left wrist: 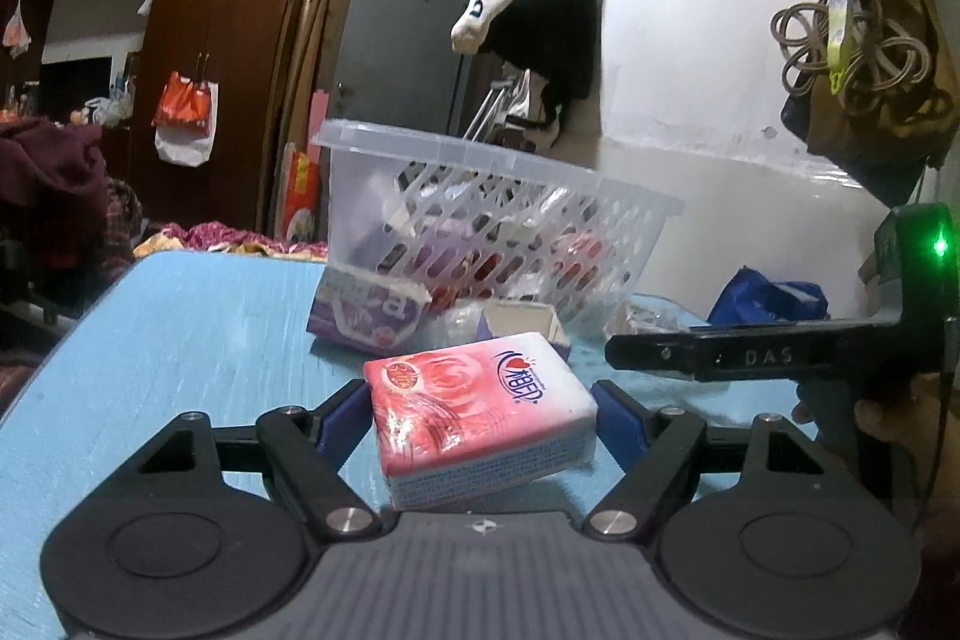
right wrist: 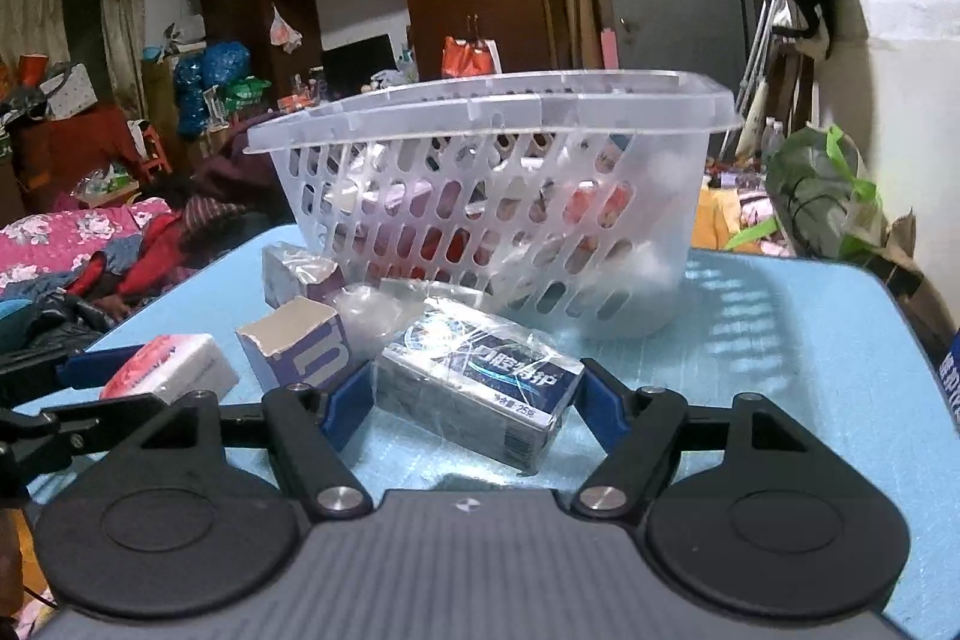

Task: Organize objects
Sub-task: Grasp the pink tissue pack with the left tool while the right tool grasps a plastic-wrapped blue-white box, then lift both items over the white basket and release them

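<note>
My left gripper [left wrist: 480, 403] is shut on a pink tissue pack [left wrist: 480, 412], its blue pads against both sides and the pack tilted just above the blue table [left wrist: 180, 340]. In the right wrist view my right gripper [right wrist: 474, 391] is shut on a dark blue box in clear wrap [right wrist: 480, 394] that sits low over the table [right wrist: 780, 340]. The pink pack [right wrist: 168, 367] shows there at the left. A translucent slotted basket [left wrist: 498, 196] [right wrist: 480, 112] with several items inside stands right behind both grippers.
Between the grippers and the basket lie a purple tissue pack [left wrist: 366, 310] [right wrist: 294, 274], a small open blue-and-white carton [left wrist: 522, 319] [right wrist: 300, 346] and crumpled clear plastic [right wrist: 366, 310]. A blue bag [left wrist: 768, 298] lies to the right. A bed with clothes borders the table's left edge.
</note>
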Tool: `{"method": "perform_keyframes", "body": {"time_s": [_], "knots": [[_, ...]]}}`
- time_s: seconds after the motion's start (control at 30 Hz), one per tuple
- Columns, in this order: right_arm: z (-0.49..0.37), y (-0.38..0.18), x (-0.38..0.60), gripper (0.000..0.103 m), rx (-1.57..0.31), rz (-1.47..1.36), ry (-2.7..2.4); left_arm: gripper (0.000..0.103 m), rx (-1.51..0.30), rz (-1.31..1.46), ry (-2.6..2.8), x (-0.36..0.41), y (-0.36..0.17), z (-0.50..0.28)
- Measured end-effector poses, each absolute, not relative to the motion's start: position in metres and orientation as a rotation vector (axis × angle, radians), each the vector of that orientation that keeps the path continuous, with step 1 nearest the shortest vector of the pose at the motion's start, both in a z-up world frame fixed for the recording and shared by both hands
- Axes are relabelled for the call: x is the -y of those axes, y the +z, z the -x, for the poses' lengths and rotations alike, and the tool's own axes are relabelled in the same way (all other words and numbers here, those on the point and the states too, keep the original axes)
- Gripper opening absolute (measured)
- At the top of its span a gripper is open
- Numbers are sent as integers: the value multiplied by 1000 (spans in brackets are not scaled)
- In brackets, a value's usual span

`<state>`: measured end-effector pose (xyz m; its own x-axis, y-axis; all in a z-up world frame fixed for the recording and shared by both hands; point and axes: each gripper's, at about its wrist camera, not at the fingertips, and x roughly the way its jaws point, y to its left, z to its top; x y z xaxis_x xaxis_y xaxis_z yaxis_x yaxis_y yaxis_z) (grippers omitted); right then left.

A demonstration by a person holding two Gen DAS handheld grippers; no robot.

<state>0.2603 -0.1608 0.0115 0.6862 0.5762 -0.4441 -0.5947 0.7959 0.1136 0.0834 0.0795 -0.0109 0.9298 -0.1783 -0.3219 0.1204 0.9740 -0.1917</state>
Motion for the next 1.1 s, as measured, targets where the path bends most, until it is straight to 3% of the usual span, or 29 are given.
{"method": "perform_keyframes", "body": {"time_s": [0.6,0.9,1.1], "knots": [[-247,19,163,75,-391,29,670,82,-294,173,-173,-82,-3,-78],[-255,113,165,75,-107,50,626,82,-124,146,-149,-88,96,-127],[-336,124,148,75,-244,70,590,82,-241,146,-94,-84,116,-215]]}}
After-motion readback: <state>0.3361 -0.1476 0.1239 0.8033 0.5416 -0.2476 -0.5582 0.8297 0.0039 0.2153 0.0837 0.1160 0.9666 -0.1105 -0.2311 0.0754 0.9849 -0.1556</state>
